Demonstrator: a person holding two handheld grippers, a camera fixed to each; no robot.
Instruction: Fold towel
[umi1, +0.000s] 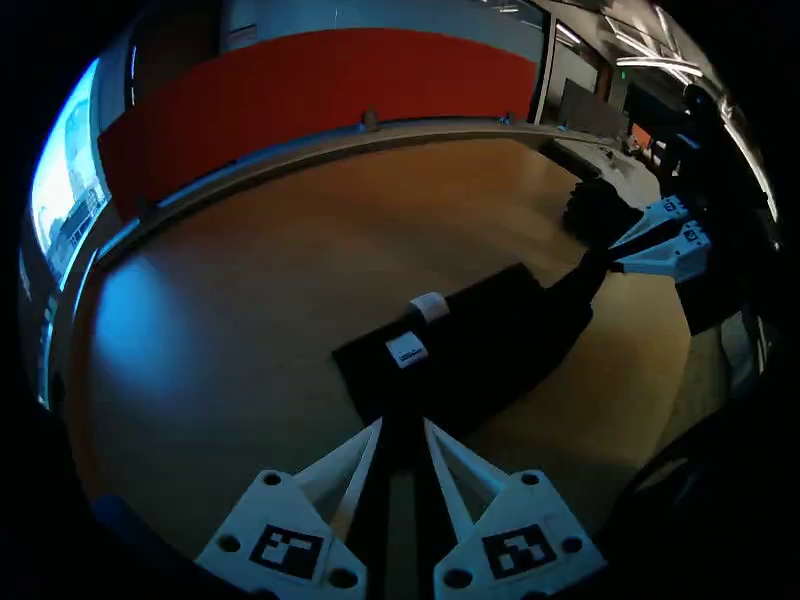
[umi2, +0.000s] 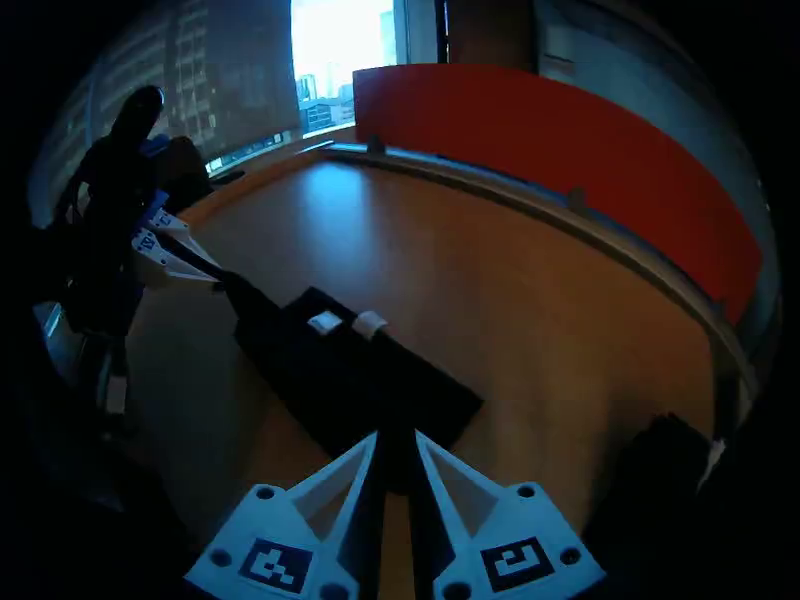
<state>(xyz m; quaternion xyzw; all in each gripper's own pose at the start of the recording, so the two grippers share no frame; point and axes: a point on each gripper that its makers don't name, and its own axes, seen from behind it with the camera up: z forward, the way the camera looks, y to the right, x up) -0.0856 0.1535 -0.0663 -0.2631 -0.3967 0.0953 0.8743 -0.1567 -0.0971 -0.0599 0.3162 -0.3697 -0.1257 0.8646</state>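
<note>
Cloth towel (umi1: 480, 340), black, matt, with two white tags (umi1: 407, 350). Wood-look table (umi1: 250, 300), smooth, faint sheen. White plastic fingers (umi1: 340, 475), matt, on left gripper (umi1: 403, 425) and right gripper (umi2: 396, 437). Far partition (umi1: 300, 100) red, matt.

The towel (umi1: 480, 350) lies on the surface (umi1: 250, 300), running from the bottom centre of the left gripper view toward the right edge. Its near end sits between the fingers of the left gripper (umi1: 400, 428). Its far end meets the right gripper (umi1: 612, 258). A partition (umi1: 300, 90) stands behind the surface, along the top.
</note>
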